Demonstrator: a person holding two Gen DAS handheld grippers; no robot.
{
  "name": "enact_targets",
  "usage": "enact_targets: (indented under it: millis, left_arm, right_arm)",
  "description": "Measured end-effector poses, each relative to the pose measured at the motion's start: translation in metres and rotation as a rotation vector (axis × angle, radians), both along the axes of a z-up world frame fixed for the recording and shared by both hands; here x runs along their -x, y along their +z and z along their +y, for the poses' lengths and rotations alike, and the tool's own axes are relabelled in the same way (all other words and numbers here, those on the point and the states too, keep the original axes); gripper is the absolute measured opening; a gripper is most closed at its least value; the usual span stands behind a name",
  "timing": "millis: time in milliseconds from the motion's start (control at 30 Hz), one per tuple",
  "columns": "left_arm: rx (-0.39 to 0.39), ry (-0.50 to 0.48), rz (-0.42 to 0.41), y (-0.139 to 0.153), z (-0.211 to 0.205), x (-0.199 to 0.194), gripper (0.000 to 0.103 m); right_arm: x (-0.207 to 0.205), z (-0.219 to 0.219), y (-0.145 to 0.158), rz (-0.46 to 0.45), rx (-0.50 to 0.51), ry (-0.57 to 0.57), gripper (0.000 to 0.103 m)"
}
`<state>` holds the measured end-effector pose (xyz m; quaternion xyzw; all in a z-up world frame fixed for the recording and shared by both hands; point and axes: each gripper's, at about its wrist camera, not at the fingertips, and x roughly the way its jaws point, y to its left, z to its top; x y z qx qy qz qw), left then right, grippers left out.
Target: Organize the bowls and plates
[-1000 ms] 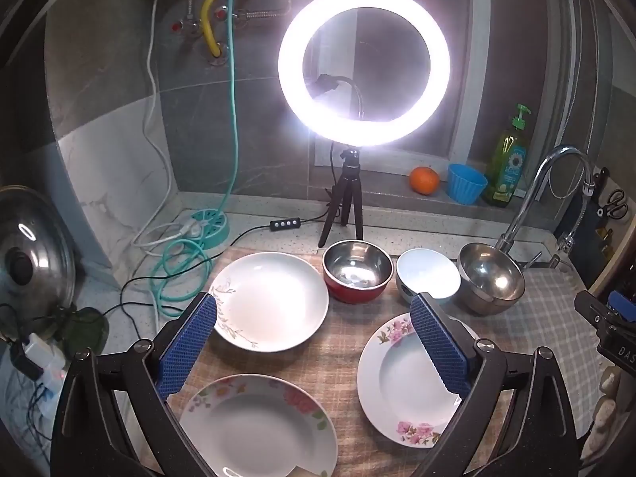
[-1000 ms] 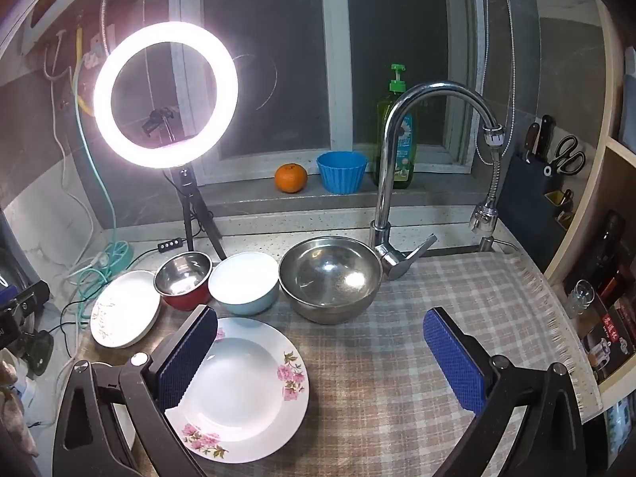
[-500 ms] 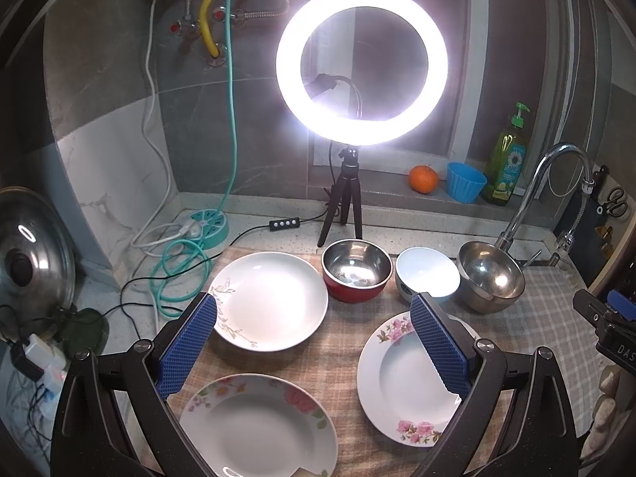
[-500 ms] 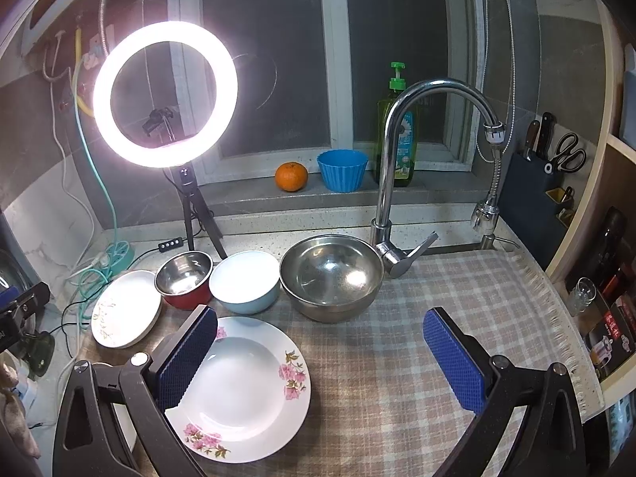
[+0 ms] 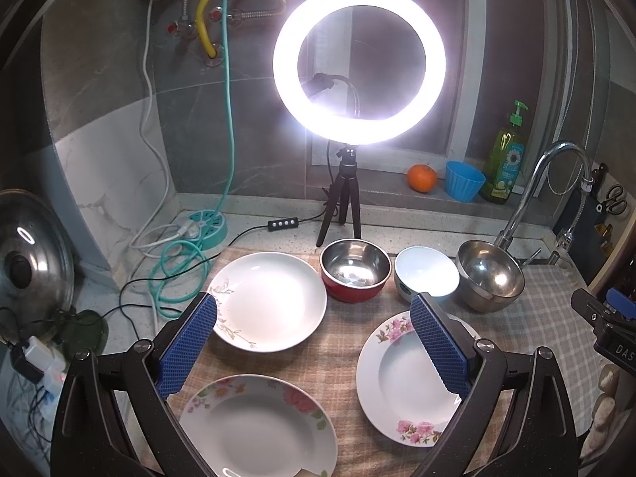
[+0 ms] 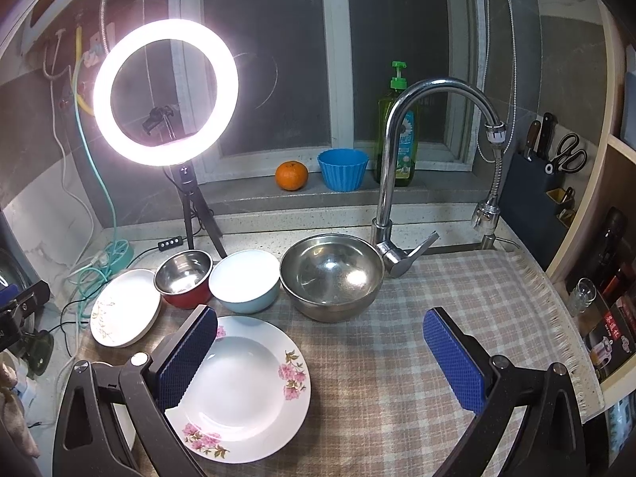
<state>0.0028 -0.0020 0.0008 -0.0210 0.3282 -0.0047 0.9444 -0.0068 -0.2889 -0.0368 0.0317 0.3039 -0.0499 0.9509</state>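
Observation:
On a checked cloth [image 6: 457,290] lie three plates: a leaf-patterned white plate [image 5: 268,300] at the back left, a plate with large flowers [image 5: 254,429] at the front left, and a pink-flowered plate [image 5: 413,381] at the front right, which also shows in the right wrist view [image 6: 242,389]. Behind them stand a red steel-lined bowl [image 5: 354,269], a pale blue bowl [image 5: 427,274] and a large steel bowl [image 6: 332,276]. My left gripper [image 5: 314,348] is open and empty above the plates. My right gripper [image 6: 320,361] is open and empty, right of the pink-flowered plate.
A lit ring light on a tripod [image 5: 344,206] stands behind the bowls. A faucet [image 6: 397,183] rises behind the large steel bowl. An orange [image 6: 292,175], a blue cup [image 6: 342,169] and a soap bottle [image 6: 399,135] sit on the sill. Cables and a pot lid [image 5: 28,254] lie at left.

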Motion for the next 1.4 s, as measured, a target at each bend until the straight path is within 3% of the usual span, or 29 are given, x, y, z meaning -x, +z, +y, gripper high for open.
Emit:
enact_targets:
  millis: [1400]
  left_arm:
    - [-0.006, -0.007, 0.002, -0.0018, -0.0020, -0.0016, 0.098]
  right_arm:
    - [-0.0019, 0.0010, -0.0092, 0.016, 0.000, 0.003, 0.103]
